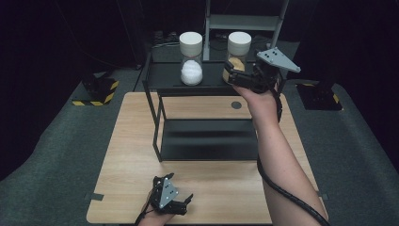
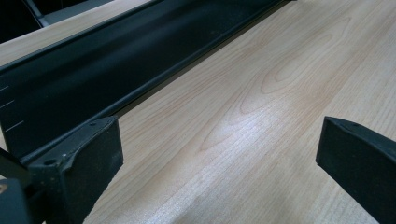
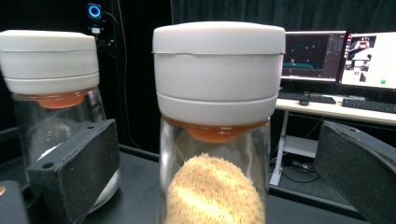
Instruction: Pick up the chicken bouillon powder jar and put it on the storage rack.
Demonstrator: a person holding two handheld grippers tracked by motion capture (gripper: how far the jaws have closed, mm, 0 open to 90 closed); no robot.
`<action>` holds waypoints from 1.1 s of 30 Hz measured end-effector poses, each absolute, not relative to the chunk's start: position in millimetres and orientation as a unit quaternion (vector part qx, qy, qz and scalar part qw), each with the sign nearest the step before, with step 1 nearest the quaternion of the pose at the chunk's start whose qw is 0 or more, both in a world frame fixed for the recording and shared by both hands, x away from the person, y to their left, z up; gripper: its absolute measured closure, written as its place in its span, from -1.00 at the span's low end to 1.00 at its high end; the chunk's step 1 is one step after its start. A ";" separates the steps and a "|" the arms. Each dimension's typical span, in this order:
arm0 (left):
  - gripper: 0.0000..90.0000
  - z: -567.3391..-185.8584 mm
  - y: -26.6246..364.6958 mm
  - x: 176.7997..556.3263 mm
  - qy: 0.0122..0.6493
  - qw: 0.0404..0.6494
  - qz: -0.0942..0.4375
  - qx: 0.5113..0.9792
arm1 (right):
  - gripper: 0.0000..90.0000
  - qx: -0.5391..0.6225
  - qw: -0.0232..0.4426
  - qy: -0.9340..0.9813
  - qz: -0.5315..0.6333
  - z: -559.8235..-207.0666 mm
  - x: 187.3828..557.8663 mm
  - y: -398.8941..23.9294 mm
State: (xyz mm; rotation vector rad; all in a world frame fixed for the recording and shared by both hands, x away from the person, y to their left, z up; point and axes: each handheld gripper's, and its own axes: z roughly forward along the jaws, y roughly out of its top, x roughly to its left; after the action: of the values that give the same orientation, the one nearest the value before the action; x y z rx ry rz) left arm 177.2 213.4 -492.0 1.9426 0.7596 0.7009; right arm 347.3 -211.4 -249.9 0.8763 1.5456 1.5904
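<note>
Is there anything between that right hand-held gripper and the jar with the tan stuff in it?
Nothing visible. The right hand-held gripper has its jaws open on either side of the tan-filled jar on the black shelf's top, with gaps on both sides. The second jar, with white filling, stands off to the side, not in the way.

No readable text, labels or numbers; monitor (image 3: 313, 56) contents too small.

Jar of white filling (image 1: 191, 59) on black shelf rack (image 1: 160, 75), wooden table (image 1: 127, 155), monitors (image 3: 341, 56) behind
</note>
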 end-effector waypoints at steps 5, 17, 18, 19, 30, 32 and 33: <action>-0.98 -491.9 213.2 177.3 0.308 0.453 0.284 0.787 | -1.00 0.336 0.365 0.601 0.627 -253.1 340.1 -215.6; -0.98 -491.7 212.6 176.9 0.307 0.451 0.285 0.788 | -1.00 0.323 0.367 0.603 0.630 -261.8 319.5 -222.4; -0.98 -491.7 212.6 177.0 0.307 0.451 0.285 0.788 | -1.00 0.323 0.366 0.603 0.631 -263.0 317.4 -223.6; -0.98 -491.6 212.8 177.3 0.307 0.451 0.285 0.788 | -1.00 0.323 0.365 0.603 0.631 -263.5 316.2 -223.9; -0.98 -491.3 211.5 177.4 0.307 0.449 0.285 0.789 | -1.00 0.314 0.370 0.610 0.627 -276.0 293.2 -232.6; -0.98 -491.4 211.3 177.2 0.308 0.449 0.286 0.789 | -1.00 0.313 0.370 0.610 0.627 -277.5 291.4 -233.9; -0.98 -491.3 211.2 177.2 0.307 0.449 0.286 0.789 | -1.00 0.312 0.370 0.611 0.626 -279.2 289.2 -235.4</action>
State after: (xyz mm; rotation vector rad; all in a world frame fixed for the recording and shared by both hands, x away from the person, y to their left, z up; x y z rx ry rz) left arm 177.2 211.2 -491.3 1.9521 0.7603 0.7081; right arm 289.2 -235.4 -279.2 0.8013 1.5682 1.6071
